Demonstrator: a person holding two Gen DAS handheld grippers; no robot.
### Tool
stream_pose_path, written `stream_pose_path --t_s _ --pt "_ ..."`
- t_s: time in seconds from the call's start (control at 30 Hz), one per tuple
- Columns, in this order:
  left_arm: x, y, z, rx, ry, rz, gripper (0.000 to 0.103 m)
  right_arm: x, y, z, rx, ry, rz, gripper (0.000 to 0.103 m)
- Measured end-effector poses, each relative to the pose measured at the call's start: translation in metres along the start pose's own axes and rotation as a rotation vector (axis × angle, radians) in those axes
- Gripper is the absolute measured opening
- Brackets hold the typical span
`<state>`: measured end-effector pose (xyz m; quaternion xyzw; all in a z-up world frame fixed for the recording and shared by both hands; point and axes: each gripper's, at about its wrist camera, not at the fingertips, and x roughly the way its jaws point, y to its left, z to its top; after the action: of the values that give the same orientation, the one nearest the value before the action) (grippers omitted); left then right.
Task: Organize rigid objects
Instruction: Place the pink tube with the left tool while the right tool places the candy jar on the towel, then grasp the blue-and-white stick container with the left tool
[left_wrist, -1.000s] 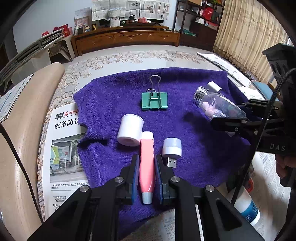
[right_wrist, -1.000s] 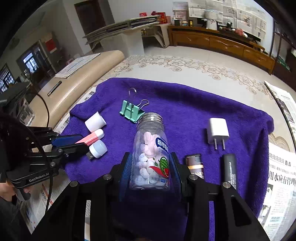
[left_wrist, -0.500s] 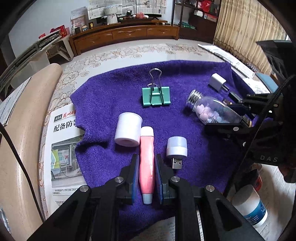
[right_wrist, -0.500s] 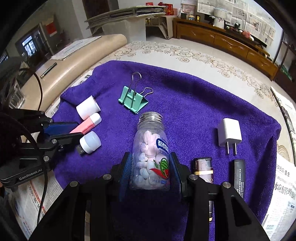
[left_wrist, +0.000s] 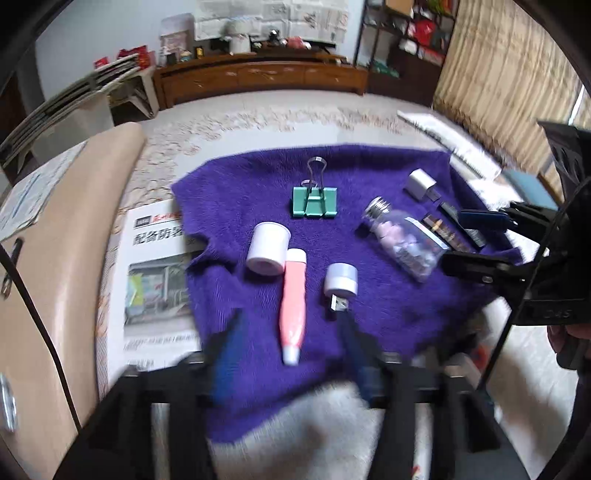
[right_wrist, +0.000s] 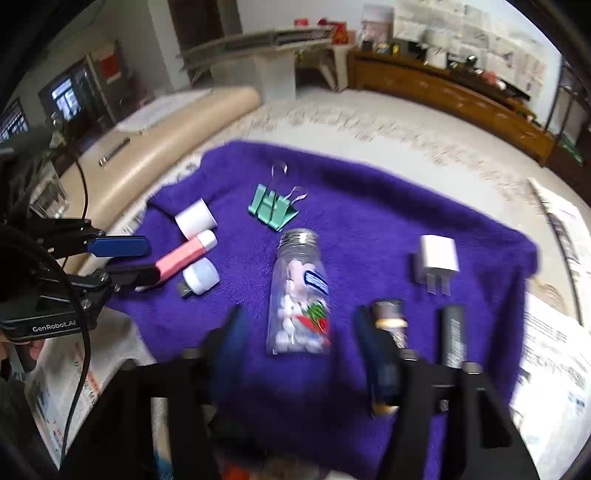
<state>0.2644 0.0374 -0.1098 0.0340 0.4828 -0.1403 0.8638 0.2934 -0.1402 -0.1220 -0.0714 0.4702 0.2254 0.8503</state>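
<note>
1. Living-room surroundings: one long wooden sideboard (left_wrist: 258, 74) stands against the far wall, curtains hang at the right, and a pale patterned carpet covers the floor.
2. One purple towel (left_wrist: 369, 177) is spread on the floor, with newspaper sheets (left_wrist: 155, 266) tucked under its edges.
3. Two tools are in view. The left tool (left_wrist: 291, 332) has its jaws spread wide, one on either side of the pink tube, gripping nothing. The right tool (right_wrist: 299, 332) likewise stands with its jaws apart, either side of the bottle's base, not touching it.
4. One clear candy bottle (right_wrist: 299, 291) lies on its side on the towel, metal screw neck pointing away from the right tool, pale sweets inside.
5. One pink tube (left_wrist: 293, 302) with a white cap lies lengthwise on the towel, between the left tool's blurred jaws.
6. One green binder clip (left_wrist: 314, 201) sits further back, near the towel's middle, wire handles raised.
7. One white cap (left_wrist: 267, 248) rests just beside the capped end of the tube.
8. One white charger plug (right_wrist: 436, 260) lies to the right of the bottle.
9. Two dark cylinders lie near the right tool: a brown-banded one (right_wrist: 388, 317) and a black one (right_wrist: 452, 334).
10. One small USB light (left_wrist: 341, 282) sits just right of the tube.
</note>
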Motion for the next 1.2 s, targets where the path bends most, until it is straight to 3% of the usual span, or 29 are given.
stream_pose_path --t_s 0.07,0.1,0.17,0.27,0.37,0.5,0.67,0.8,0.93,1.1,1.2 --pt "-0.017 -0.005 -0.008 -0.026 -0.041 -0.006 0.078 -0.021 -0.003 -0.008 0.019 -0.034 -0.009 0.08" --pt "-0.026 -0.01 -0.013 -0.041 -0.056 -0.013 0.081 -0.034 -0.005 -0.015 0.038 -0.048 -0.024 0.091" --pt "-0.034 -0.02 -0.022 -0.064 -0.059 -0.022 0.094 -0.057 -0.01 -0.031 0.084 -0.067 -0.059 0.101" --pt "-0.041 -0.045 -0.038 -0.067 -0.052 -0.029 0.103 -0.082 -0.023 -0.057 0.161 -0.061 -0.082 0.103" --pt "-0.04 -0.071 -0.054 -0.065 -0.048 -0.012 0.103 -0.099 -0.038 -0.089 0.246 -0.059 -0.109 0.103" --pt "-0.027 -0.095 -0.066 -0.121 -0.011 -0.047 0.103 -0.112 -0.057 -0.127 0.325 -0.083 -0.135 0.103" --pt "-0.009 -0.119 -0.075 -0.145 0.011 0.004 0.103 -0.119 -0.084 -0.161 0.431 -0.134 -0.132 0.103" --pt "0.009 -0.122 -0.086 -0.148 0.039 0.073 0.103 -0.119 -0.095 -0.168 0.456 -0.128 -0.133 0.103" --pt "0.003 -0.11 -0.09 -0.161 -0.009 0.117 0.103 -0.126 -0.097 -0.172 0.454 -0.14 -0.111 0.103" --pt "0.003 -0.106 -0.085 -0.098 -0.036 0.187 0.103 -0.127 -0.093 -0.17 0.435 -0.145 -0.102 0.103" --pt "0.005 -0.109 -0.082 -0.078 -0.042 0.159 0.098 -0.121 -0.093 -0.171 0.435 -0.126 -0.101 0.103"
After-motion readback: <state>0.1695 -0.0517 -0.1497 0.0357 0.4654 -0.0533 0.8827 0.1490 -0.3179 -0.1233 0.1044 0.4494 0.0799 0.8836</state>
